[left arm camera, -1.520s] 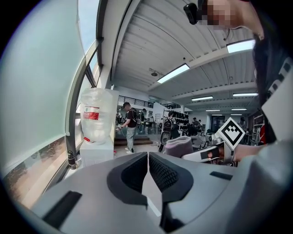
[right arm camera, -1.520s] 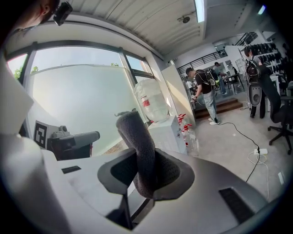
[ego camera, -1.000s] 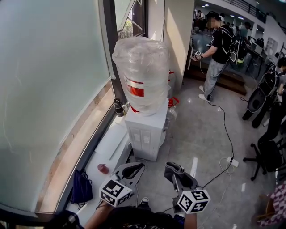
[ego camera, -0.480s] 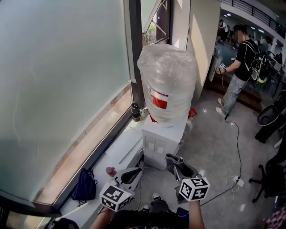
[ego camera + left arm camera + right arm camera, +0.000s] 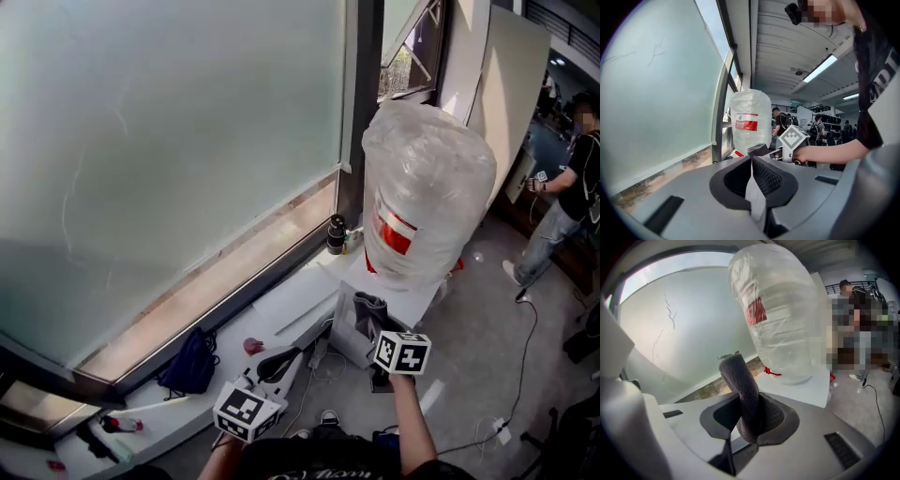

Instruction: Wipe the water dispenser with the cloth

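- Left gripper [image 5: 275, 362]: jaws pressed together on nothing, held low and idle.
- Right gripper [image 5: 368, 321]: clenched on the grey cloth [image 5: 367, 307], close before the water dispenser [image 5: 417, 298] at the floor's window edge.
- Step: the approach; next, probably press the cloth onto the white top.

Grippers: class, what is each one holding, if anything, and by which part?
Right gripper: shut on the grey cloth near its lower end, the rest standing up. Left gripper: shut, empty.

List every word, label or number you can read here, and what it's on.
Nothing can be read.
Bottle label: red and white, print too small.
Shirt: white letters, cut off at the edge.
Marker cube: square pattern only, no words.
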The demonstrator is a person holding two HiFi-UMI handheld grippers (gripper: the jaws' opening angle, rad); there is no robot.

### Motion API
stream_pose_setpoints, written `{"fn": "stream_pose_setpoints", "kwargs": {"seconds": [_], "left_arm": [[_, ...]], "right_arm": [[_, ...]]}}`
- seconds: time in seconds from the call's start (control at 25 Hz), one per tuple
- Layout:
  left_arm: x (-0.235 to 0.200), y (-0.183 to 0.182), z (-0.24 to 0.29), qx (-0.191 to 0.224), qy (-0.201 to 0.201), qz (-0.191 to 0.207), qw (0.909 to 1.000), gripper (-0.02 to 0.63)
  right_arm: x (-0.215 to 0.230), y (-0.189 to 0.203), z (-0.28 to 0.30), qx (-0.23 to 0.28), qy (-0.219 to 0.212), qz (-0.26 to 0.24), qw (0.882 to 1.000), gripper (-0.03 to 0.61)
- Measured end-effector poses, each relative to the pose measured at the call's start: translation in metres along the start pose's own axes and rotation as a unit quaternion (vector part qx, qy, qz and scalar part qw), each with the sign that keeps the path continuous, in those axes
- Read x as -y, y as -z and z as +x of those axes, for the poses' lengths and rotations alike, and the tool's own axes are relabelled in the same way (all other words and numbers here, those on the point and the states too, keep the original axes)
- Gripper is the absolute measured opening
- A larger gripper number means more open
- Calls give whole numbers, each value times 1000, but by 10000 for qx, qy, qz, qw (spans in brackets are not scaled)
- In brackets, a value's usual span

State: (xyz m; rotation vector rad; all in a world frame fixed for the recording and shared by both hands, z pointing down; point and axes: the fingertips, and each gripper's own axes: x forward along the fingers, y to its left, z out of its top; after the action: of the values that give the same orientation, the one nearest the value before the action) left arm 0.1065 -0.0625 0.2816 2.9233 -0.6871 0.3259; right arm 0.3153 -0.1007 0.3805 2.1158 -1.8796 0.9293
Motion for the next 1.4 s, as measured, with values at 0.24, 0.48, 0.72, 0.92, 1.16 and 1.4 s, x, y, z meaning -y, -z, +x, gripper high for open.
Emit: {"fn": "stream_pose_setpoints", "kwargs": {"seconds": [0.24, 0.48, 0.72, 0.92, 1.16, 1.4], "left_arm": [[-29, 5, -24, -120, -825, -115, 9965, 20], [-51, 15, -58, -233, -1478, -280, 9883, 20], [-57, 20, -74, -309, -1668, -304, 9850, 20], [-55, 23, -73, -336, -1535, -302, 9871, 20], [-46, 21, -55, -291, -1142, -244, 9927, 20], [-28, 17, -31, -229, -663, -143, 9974, 20]], "right_arm": [[13, -6, 61, -364, 174, 268, 9988, 105], [25, -12, 123, -452, 395, 702, 9957, 104], [51, -10, 142, -279, 774, 1732, 9815, 106], [77, 5, 121, -176, 1010, 2007, 9743, 106], [111, 23, 84, -52, 1195, 2284, 9662, 106], [150, 43, 42, 27, 1469, 2427, 9589, 107]]}}
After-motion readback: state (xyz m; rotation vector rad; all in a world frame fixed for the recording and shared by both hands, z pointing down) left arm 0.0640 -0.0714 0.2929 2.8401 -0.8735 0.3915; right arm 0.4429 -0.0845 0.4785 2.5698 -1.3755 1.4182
